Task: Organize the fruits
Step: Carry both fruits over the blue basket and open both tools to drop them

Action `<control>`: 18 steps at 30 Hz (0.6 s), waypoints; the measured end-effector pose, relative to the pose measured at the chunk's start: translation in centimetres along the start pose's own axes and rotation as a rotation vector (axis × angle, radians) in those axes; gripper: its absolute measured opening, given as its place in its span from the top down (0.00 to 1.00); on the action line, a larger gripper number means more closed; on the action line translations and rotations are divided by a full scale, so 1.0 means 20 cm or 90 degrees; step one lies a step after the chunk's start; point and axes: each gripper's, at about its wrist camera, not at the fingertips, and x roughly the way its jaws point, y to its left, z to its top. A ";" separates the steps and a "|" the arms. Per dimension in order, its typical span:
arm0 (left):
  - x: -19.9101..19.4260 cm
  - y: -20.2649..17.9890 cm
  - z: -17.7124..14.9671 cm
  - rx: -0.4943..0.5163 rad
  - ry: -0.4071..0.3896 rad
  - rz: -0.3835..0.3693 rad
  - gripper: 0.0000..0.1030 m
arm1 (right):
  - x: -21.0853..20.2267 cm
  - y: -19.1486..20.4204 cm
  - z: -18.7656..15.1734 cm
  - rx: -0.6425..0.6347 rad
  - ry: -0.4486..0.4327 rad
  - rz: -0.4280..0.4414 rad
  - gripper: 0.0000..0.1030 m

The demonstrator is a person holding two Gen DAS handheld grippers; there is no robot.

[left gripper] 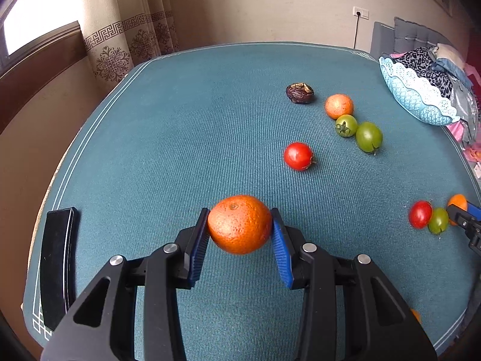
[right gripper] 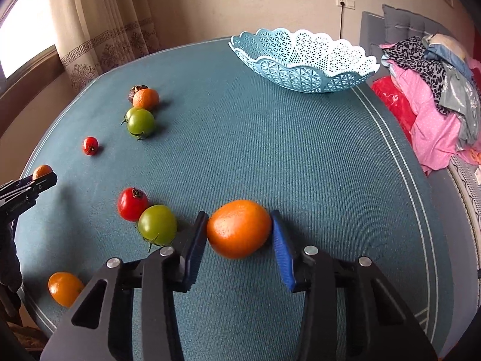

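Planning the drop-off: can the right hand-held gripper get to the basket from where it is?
Probably yes. The right hand-held gripper, closed on an orange, faces the basket across bare cloth; nothing lies between. The tomatoes sit off to its left, clear of that path.

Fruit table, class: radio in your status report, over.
Left tool shut on orange. Right tool pinching second orange. Basket empty, path clear; eight fruits still loose.

Ribbed matt tablecloth (right gripper: 270,150); perforated plastic basket (right gripper: 303,73).
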 end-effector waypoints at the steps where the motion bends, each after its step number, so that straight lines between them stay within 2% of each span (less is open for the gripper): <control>1: 0.00 -0.01 0.00 0.002 -0.002 -0.002 0.61 | 0.00 0.00 0.00 0.000 0.000 0.000 0.59; 10: -0.03 -0.08 0.05 0.024 -0.016 -0.017 0.61 | -0.06 -0.04 0.02 0.020 -0.020 0.006 0.59; 18: -0.09 -0.21 0.18 0.070 -0.044 -0.041 0.61 | -0.13 -0.11 0.12 0.036 -0.055 0.002 0.59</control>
